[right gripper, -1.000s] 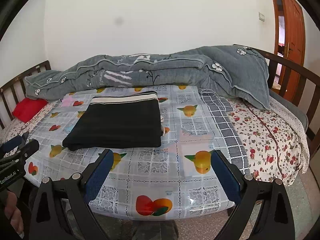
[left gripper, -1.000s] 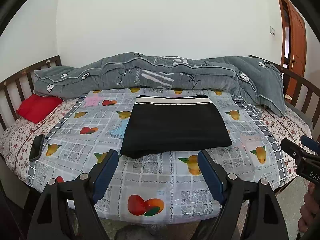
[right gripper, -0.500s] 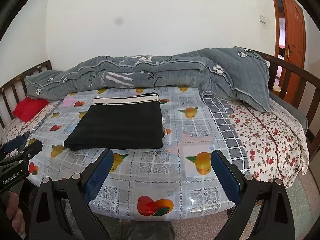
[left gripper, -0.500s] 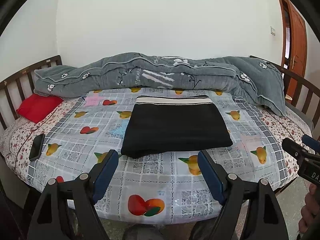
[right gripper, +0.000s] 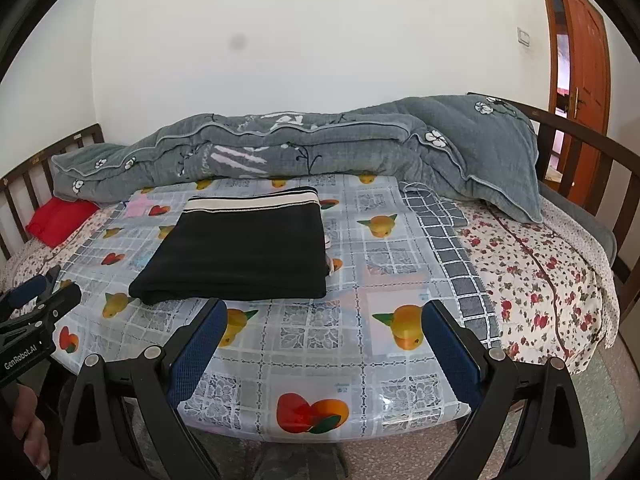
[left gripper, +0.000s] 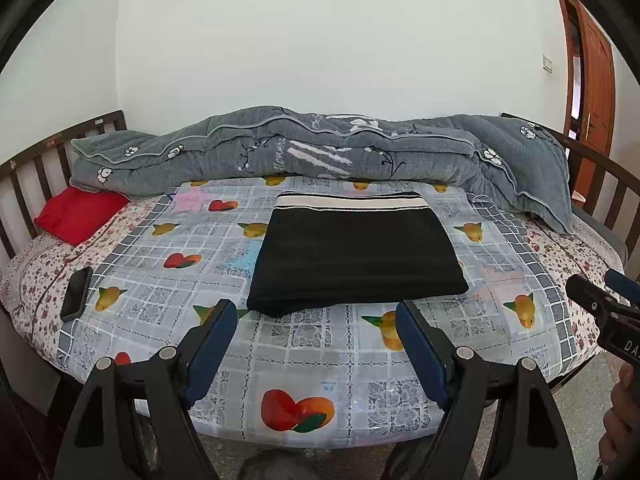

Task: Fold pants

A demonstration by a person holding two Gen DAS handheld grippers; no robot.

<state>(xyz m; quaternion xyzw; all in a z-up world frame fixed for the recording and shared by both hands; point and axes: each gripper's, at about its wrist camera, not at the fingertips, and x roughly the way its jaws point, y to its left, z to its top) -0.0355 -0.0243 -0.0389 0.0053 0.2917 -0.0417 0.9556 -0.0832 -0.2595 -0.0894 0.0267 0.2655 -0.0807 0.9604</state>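
Fingers spread on both left gripper (left gripper: 316,320) and right gripper (right gripper: 320,320), empty, short of the pants (left gripper: 352,252); fold probably finished.

I'm in a home bedroom: a wooden-railed bed (left gripper: 608,176), a grey quilt (left gripper: 320,152) bunched along its far side, a red pillow (left gripper: 80,212) at its left end, a wooden door (right gripper: 580,60) beyond its right end.

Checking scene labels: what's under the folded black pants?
The folded black pants with a striped waistband lie flat on the glossy fruit-print plastic cover over the bed. A small white bit peeks out at their right edge; anything else beneath is hidden.
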